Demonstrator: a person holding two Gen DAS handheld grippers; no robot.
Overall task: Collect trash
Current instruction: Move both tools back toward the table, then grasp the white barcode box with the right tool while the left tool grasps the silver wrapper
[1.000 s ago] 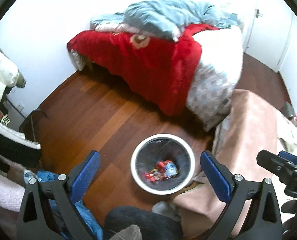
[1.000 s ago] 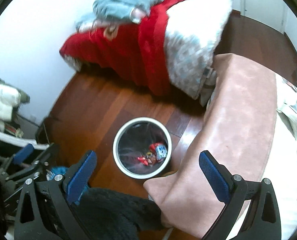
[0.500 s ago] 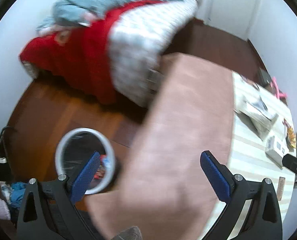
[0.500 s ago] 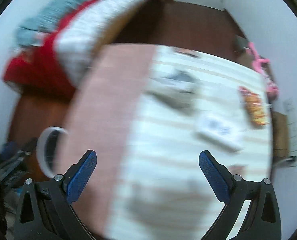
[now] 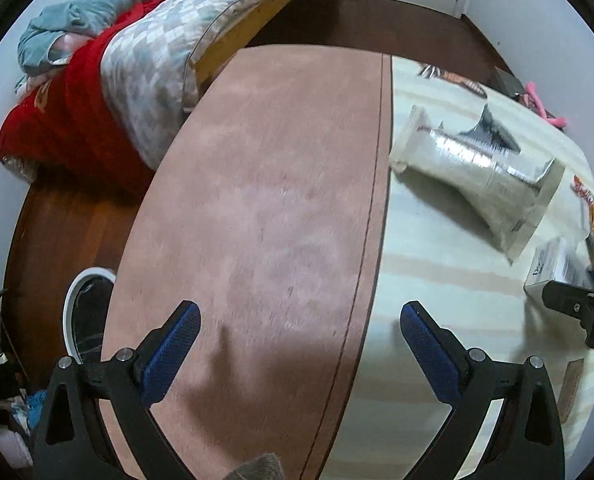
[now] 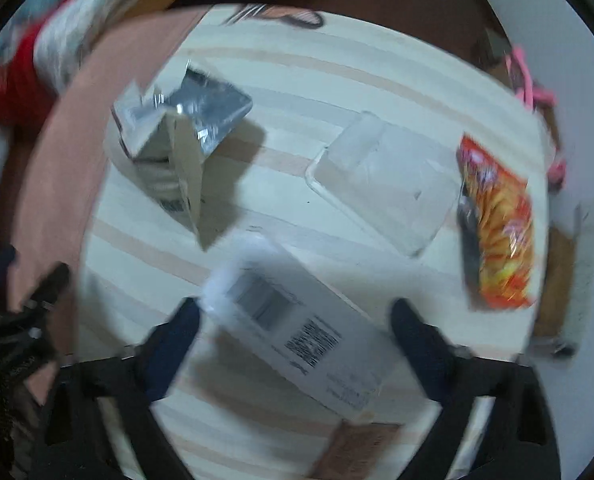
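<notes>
My right gripper [image 6: 293, 320] is open above a white box with barcodes [image 6: 301, 336] that lies between its fingers on the striped table [image 6: 297, 72]; the view is blurred. A torn silver-lined carton [image 6: 177, 144], a clear plastic tray [image 6: 385, 184] and an orange snack bag [image 6: 497, 220] lie beyond. My left gripper [image 5: 297, 332] is open and empty above the pink cloth [image 5: 265, 200]. The white-rimmed bin [image 5: 85, 312] stands on the floor at left. The carton [image 5: 481, 176] and the box [image 5: 557, 268] also show in the left wrist view.
A bed with a red blanket [image 5: 73, 92] and a checked quilt [image 5: 165, 44] stands behind the table. Dark wood floor [image 5: 377, 16] runs to a white door at the back. A pink object [image 5: 541, 108] lies beyond the table's far right edge.
Both grippers swung right, from above the bin to over the table. The right one dropped low over the white box. Both stayed open.
</notes>
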